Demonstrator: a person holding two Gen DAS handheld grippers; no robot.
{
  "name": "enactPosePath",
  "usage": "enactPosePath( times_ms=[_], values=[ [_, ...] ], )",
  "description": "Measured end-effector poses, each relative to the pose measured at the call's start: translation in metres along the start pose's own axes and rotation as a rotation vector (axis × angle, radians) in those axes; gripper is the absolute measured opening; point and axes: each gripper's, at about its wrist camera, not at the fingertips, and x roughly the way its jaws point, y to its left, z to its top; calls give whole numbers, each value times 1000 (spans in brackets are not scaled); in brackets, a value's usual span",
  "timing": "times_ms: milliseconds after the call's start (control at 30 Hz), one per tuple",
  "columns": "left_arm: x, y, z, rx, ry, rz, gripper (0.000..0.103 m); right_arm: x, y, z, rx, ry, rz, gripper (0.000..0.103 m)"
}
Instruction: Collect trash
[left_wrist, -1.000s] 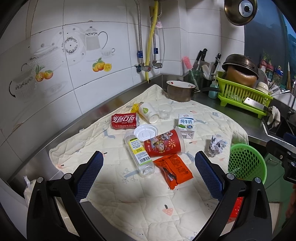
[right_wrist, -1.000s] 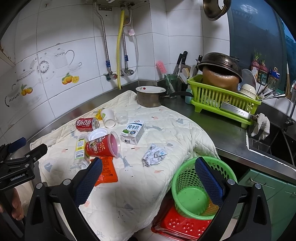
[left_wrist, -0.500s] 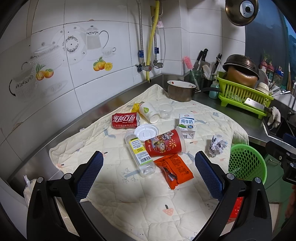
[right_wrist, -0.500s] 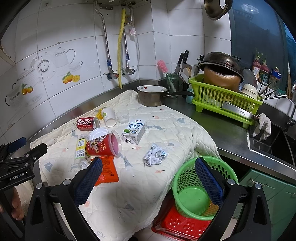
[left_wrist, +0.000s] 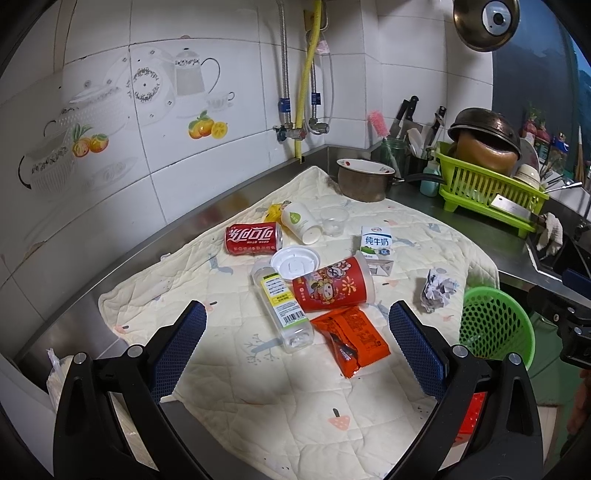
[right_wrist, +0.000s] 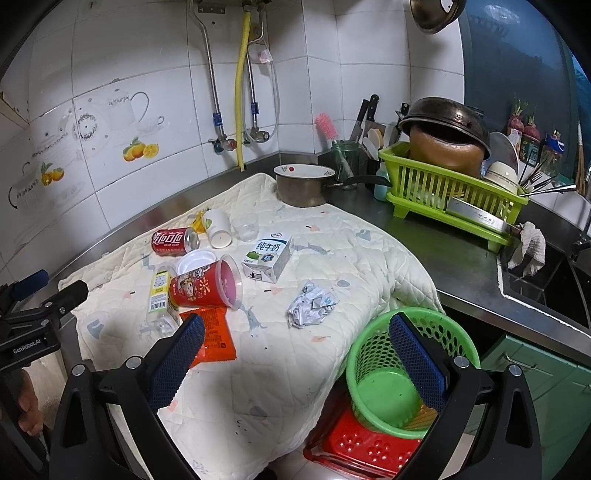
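One quilted cream mat (left_wrist: 236, 373), soft and stitched in squares, spread over a steel counter (right_wrist: 454, 258), its near edge draped off the front. One green perforated plastic basket (right_wrist: 373, 380), round, below the mat's right corner, stacked on a red perforated tray (right_wrist: 354, 450) partly cut off by the frame. On the mat: one red printed plastic cup (left_wrist: 332, 288) lying on its side at centre; one clear rectangular bottle (left_wrist: 282, 306) with yellow label, lying just left of the cup; one orange foil wrapper (left_wrist: 351, 336), crinkled, nearer than the cup; one red aluminium can (left_wrist: 253, 238) on its side, farther left; one white milk carton (left_wrist: 376, 249), boxy, right of the cup; one white paper cup (left_wrist: 299, 221) tipped over; one clear small tumbler (left_wrist: 333, 221) upright beside it; one round white lid (left_wrist: 294, 262) partly under the red cup; one crumpled paper ball (left_wrist: 436, 291) toward the basket; a yellow scrap behind the paper cup, mostly hidden. Left gripper (left_wrist: 297, 339) released, jaws wide apart over the mat, holding nothing. Right gripper (right_wrist: 295, 350) likewise spread and empty, one blue textured pad over the basket.
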Motion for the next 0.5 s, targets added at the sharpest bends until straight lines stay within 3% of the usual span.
enactPosePath(
  times_ms=[500],
  values=[
    [16,12,-4,-15,27,18,98,50,-16,-9,17,70,-5,97]
  ],
)
